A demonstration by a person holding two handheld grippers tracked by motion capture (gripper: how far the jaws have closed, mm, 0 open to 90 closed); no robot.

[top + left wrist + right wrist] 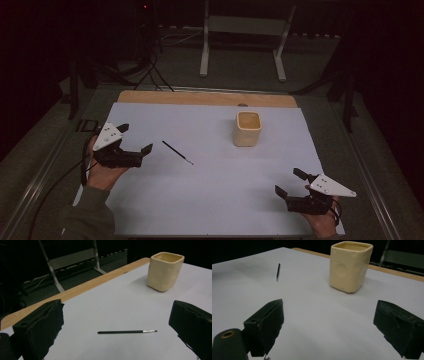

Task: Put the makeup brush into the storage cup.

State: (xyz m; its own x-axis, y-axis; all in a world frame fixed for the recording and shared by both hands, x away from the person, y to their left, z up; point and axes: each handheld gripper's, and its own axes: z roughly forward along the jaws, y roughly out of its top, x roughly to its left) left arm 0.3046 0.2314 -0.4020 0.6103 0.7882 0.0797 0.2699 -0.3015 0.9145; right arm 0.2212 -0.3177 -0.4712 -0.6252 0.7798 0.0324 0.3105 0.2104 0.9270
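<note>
At the left edge of the white sheet (210, 200), the left gripper (135, 139) rests in the person's left hand (102, 175), its jaws spread wide and holding nothing, pointed toward the middle of the table. In the left gripper view the two black jaws stand far apart at the bottom corners, with bare sheet between them. Just beyond the jaws lies a thin black paintbrush (177, 152), flat on the sheet and clear of both jaws; it runs at a slant, its metal ferrule and fine tip (150, 331) at the end farther from the left gripper. Farther right and nearer the wooden table edge (207, 98) stands a cream square-sided cup (247, 128), upright, well apart from the paintbrush. At the near right corner of the sheet the right gripper (289, 182) sits in the right hand (325, 222), jaws likewise wide open and empty, aimed toward the cup
</note>
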